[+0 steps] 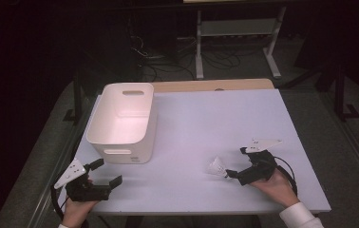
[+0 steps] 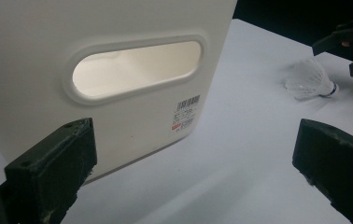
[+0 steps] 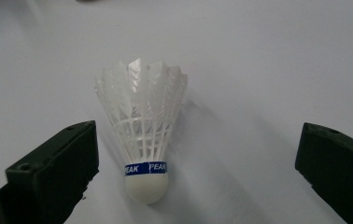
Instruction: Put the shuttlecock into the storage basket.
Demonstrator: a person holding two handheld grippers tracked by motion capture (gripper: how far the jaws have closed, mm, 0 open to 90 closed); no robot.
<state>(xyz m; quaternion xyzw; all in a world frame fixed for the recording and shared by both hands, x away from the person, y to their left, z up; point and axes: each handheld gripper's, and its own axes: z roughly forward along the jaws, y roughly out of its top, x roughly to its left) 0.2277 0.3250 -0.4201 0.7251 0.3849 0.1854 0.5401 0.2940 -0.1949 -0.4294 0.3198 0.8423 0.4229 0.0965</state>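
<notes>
Near the bench's front right edge, my spread right tongs (image 3: 198, 163) straddle the shuttlecock (image 3: 142, 135); the left tongs (image 2: 193, 172) gape beside the bin (image 2: 118, 70).

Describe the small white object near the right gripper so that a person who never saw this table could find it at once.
Start from the white bin at the table's left side, then look toward the near right part, just ahead of the right gripper. There lies a shuttlecock, between that gripper's open jaws. It has a white skirt, a rounded cork tip and a blue band reading PEAK.
</notes>
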